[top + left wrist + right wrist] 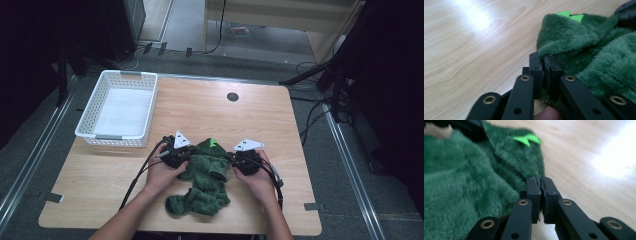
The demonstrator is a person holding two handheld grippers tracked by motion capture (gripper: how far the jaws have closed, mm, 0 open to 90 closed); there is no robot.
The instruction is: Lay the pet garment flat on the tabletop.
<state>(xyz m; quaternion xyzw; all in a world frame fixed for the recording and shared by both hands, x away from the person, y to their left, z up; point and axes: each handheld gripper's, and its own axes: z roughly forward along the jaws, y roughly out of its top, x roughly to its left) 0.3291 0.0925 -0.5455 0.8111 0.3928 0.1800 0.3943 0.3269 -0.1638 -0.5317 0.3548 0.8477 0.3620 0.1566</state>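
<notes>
Dark green plush garment (202,182), thick fleecy pile, crumpled in a lumpy heap at near-centre of wood-grain table (300,150), w/ bright green pointed felt bits (213,143) at its far edge. Left gripper (186,156) is clamped on the fleece's left edge; right gripper (234,161) pinches the right edge, fabric squeezed thin btwn black jaws. White plastic lattice basket (100,97), rectangular, sits far left, apart from the garment. Garment's real shape is hard to make out; hands cover part of it. Near end is rolled under.
</notes>
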